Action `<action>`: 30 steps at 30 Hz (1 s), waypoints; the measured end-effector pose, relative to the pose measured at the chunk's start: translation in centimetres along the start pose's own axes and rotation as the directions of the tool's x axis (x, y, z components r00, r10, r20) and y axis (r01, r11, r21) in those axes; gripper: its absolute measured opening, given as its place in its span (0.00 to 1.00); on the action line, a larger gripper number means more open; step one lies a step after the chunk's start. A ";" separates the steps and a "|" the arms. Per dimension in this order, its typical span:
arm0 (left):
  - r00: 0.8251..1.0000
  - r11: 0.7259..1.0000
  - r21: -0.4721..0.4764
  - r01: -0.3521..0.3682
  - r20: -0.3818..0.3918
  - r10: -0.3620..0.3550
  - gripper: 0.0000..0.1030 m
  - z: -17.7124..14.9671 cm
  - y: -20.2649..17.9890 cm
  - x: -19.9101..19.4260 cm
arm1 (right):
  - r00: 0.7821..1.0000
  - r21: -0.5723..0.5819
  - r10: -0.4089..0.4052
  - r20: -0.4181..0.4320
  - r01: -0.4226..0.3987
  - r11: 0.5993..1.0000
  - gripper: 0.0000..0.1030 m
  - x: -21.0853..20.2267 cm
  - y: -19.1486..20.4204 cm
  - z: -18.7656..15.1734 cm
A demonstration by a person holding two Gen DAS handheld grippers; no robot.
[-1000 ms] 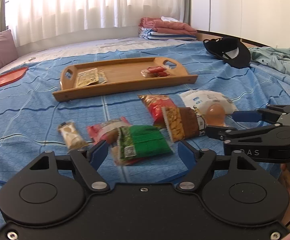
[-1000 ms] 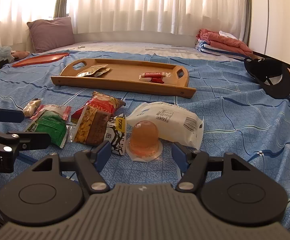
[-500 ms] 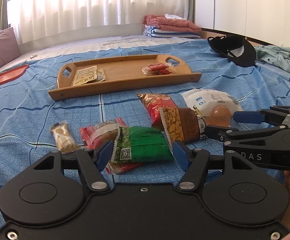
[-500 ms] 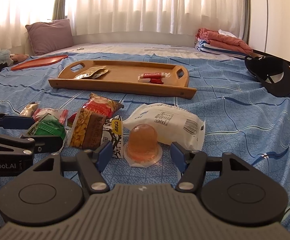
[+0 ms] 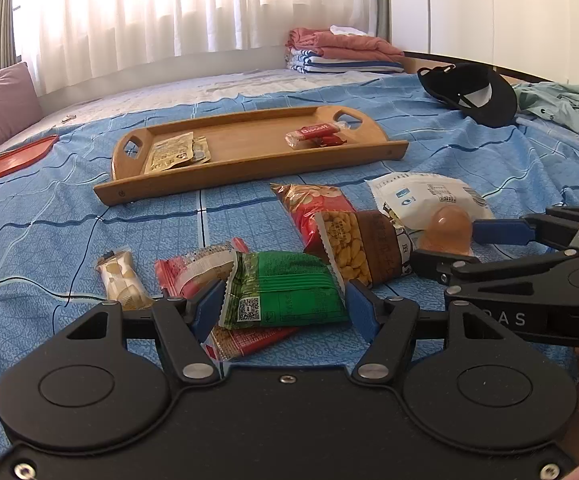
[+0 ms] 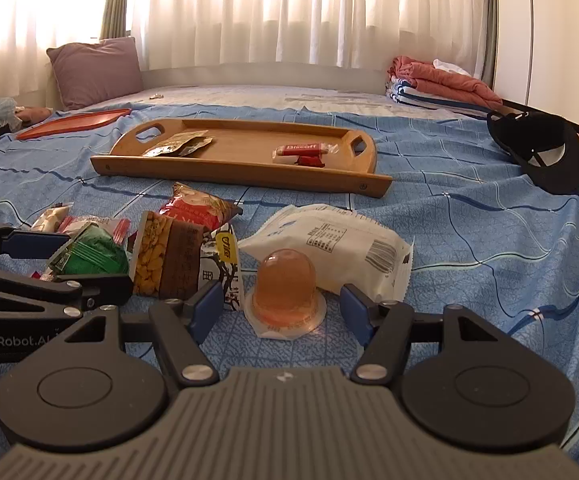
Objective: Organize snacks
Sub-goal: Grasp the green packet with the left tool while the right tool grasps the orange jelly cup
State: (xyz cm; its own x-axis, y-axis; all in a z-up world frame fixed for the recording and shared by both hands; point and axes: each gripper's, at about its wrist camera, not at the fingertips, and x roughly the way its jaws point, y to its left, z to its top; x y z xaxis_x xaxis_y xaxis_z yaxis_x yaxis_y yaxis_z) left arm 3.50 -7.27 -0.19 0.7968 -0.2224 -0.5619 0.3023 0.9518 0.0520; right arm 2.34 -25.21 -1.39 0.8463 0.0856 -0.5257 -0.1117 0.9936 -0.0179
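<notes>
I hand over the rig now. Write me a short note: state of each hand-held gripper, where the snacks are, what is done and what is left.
Left hand-held gripper: jaws have just been closing around the green foil snack packet, pads at its edges, grip not confirmed.
Right hand-held gripper: open, astride the orange dome-shaped jelly cup, not touching.
Done: the wooden tray holds two beige sachets and red biscuit packs.
Left on the blue bedspread: green packet, jelly cup, red chip bag, brown peanut pack, white pouch, red bar wrapper, small cream packet.
</notes>
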 end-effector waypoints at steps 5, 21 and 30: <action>1.000 1.000 0.003 0.001 0.001 -0.001 0.63 0.0 0.1 0.1 | 1.000 -0.011 -0.001 -0.004 0.001 1.000 0.72 0.0 0.0 -0.4; 0.999 0.998 0.034 -0.052 0.019 0.051 0.69 -0.3 0.3 0.2 | 0.997 -0.027 -0.076 0.019 0.077 0.997 0.72 0.2 0.2 -0.2; 0.999 0.999 0.011 -0.032 0.014 0.032 0.51 0.0 0.5 0.4 | 0.998 0.014 -0.060 -0.003 0.060 0.998 0.68 1.1 -0.2 0.1</action>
State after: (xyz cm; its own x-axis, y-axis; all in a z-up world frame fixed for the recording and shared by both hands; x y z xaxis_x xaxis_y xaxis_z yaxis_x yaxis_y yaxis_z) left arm 3.96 -6.86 -0.33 0.8133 -0.1946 -0.5483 0.2822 0.9561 0.0793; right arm 3.38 -25.31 -1.89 0.8499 0.0258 -0.5264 -0.0534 0.9979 -0.0373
